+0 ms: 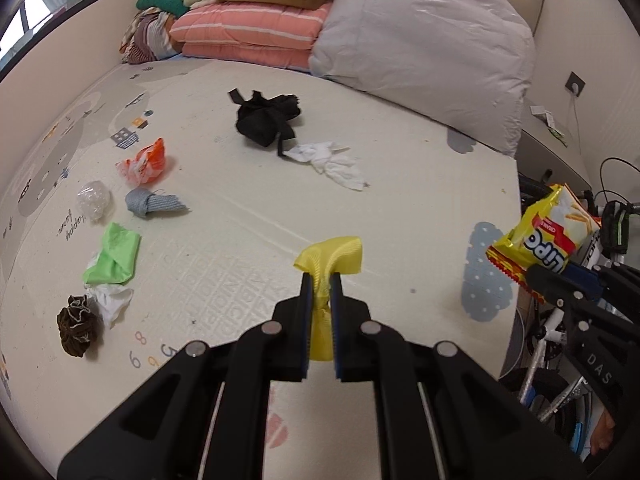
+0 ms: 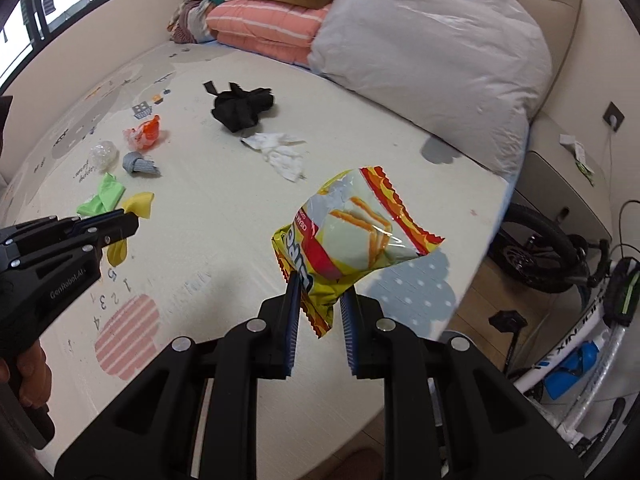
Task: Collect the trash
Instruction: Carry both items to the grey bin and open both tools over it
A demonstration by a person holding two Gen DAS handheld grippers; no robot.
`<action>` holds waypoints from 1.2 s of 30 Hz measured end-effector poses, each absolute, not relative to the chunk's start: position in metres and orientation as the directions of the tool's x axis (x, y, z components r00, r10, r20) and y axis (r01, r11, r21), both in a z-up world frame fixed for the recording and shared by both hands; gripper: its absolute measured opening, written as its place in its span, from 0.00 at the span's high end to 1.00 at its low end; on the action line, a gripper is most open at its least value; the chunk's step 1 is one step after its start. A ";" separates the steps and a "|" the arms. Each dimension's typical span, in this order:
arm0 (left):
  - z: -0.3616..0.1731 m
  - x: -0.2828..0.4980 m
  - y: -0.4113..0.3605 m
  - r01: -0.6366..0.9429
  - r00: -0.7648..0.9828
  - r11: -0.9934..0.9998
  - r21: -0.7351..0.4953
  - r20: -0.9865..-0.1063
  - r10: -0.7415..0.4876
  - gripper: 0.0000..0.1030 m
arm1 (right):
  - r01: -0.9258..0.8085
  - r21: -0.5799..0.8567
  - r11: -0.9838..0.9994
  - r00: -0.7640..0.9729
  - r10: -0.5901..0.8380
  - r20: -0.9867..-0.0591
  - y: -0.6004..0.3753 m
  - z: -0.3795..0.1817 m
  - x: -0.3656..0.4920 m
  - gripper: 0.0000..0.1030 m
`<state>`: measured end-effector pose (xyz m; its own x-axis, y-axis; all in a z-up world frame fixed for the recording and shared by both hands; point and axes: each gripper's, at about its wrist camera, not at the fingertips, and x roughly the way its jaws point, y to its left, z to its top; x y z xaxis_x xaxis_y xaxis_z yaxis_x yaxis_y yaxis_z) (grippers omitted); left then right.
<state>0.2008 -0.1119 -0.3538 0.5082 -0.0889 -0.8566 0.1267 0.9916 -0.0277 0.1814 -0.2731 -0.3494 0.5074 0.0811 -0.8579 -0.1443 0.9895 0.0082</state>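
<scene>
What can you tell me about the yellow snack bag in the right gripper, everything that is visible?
The yellow snack bag is a crinkled, glossy foil-like packet with red and orange zigzag edges, red lettering and a picture of pale biscuit sticks. It looks torn open and mostly empty. The right gripper pinches its lower part between the blue-padded fingers, holding it tilted in the air above the play mat. Nothing else touches it.

1. Pale printed foam play mat [image 1: 248, 216]: wide bare strip down the middle, passable.
2. Left edge: crumpled green paper [image 1: 114, 254], grey knotted cloth [image 1: 154, 204], orange-white plastic wrapper [image 1: 144, 162] crowd together.
3. Far side: black bundled fabric [image 1: 266, 118], crumpled white tissue [image 1: 334, 162], big white bagged duvet [image 1: 424, 56].
4. Right, off mat: white bicycle [image 2: 580, 344] blocks.
</scene>
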 end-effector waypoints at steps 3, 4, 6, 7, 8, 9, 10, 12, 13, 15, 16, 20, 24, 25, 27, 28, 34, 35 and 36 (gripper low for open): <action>-0.351 0.193 -0.153 0.173 0.507 0.984 -0.038 -0.853 -0.122 0.91 | -0.101 -0.012 0.995 0.496 0.040 -0.867 -0.318 -0.351 0.161 0.83; -0.350 0.190 -0.169 0.188 0.503 0.981 -0.049 -0.853 -0.139 0.91 | -0.086 -0.019 0.996 0.494 0.026 -0.869 -0.334 -0.351 0.154 0.83; -0.352 0.185 -0.201 0.216 0.489 0.974 -0.074 -0.855 -0.173 0.91 | -0.049 -0.034 0.998 0.497 -0.005 -0.868 -0.367 -0.349 0.142 0.83; -0.354 0.182 -0.218 0.233 0.481 0.969 -0.083 -0.856 -0.189 0.91 | -0.031 -0.040 0.999 0.498 -0.019 -0.867 -0.383 -0.349 0.137 0.83; -0.355 0.178 -0.237 0.253 0.475 0.964 -0.087 -0.856 -0.202 0.91 | -0.010 -0.042 0.999 0.499 -0.031 -0.866 -0.399 -0.348 0.132 0.83; -0.357 0.174 -0.254 0.273 0.469 0.958 -0.092 -0.856 -0.216 0.91 | 0.010 -0.041 0.999 0.499 -0.040 -0.866 -0.414 -0.349 0.127 0.83; -0.359 0.170 -0.273 0.295 0.460 0.950 -0.101 -0.857 -0.234 0.91 | 0.029 -0.039 0.999 0.498 -0.049 -0.866 -0.430 -0.350 0.121 0.83; -0.364 0.163 -0.307 0.336 0.441 0.935 -0.114 -0.858 -0.263 0.91 | 0.058 -0.033 0.998 0.491 -0.057 -0.869 -0.456 -0.355 0.112 0.83; -0.367 0.159 -0.322 0.355 0.433 0.927 -0.118 -0.858 -0.275 0.91 | 0.070 -0.027 0.997 0.489 -0.058 -0.871 -0.468 -0.357 0.107 0.83; -0.374 0.152 -0.352 0.391 0.410 0.912 -0.128 -0.862 -0.297 0.91 | 0.086 -0.022 0.996 0.480 -0.061 -0.875 -0.489 -0.364 0.100 0.83; -0.378 0.150 -0.363 0.405 0.399 0.905 -0.133 -0.865 -0.306 0.91 | 0.093 -0.020 0.995 0.475 -0.062 -0.878 -0.498 -0.369 0.096 0.83; -0.399 0.143 -0.405 0.457 0.367 0.881 -0.125 -0.876 -0.314 0.91 | 0.113 0.001 0.994 0.456 -0.051 -0.888 -0.526 -0.386 0.086 0.82; -0.425 0.139 -0.429 0.484 0.338 0.866 -0.124 -0.886 -0.316 0.91 | 0.123 0.018 0.992 0.440 -0.038 -0.897 -0.546 -0.402 0.077 0.82; -0.431 0.138 -0.433 0.491 0.331 0.862 -0.125 -0.889 -0.317 0.91 | 0.124 0.020 0.992 0.436 -0.036 -0.899 -0.549 -0.406 0.076 0.82; -0.439 0.137 -0.441 0.504 0.327 0.855 -0.124 -0.888 -0.322 0.88 | 0.127 0.026 0.992 0.427 -0.031 -0.904 -0.554 -0.413 0.074 0.82; -0.442 0.137 -0.444 0.509 0.324 0.851 -0.129 -0.887 -0.328 0.88 | 0.127 0.029 0.991 0.424 -0.028 -0.905 -0.557 -0.416 0.073 0.82; -0.454 0.137 -0.451 0.499 0.313 0.853 -0.153 -0.886 -0.342 0.47 | 0.123 0.046 0.991 0.412 -0.009 -0.911 -0.564 -0.428 0.073 0.82; -0.454 0.137 -0.451 0.497 0.320 0.855 -0.149 -0.884 -0.340 0.41 | 0.122 0.047 0.991 0.411 -0.007 -0.912 -0.564 -0.429 0.074 0.82; -0.455 0.137 -0.451 0.498 0.323 0.855 -0.143 -0.885 -0.335 0.40 | 0.121 0.048 0.992 0.410 -0.006 -0.912 -0.564 -0.430 0.074 0.82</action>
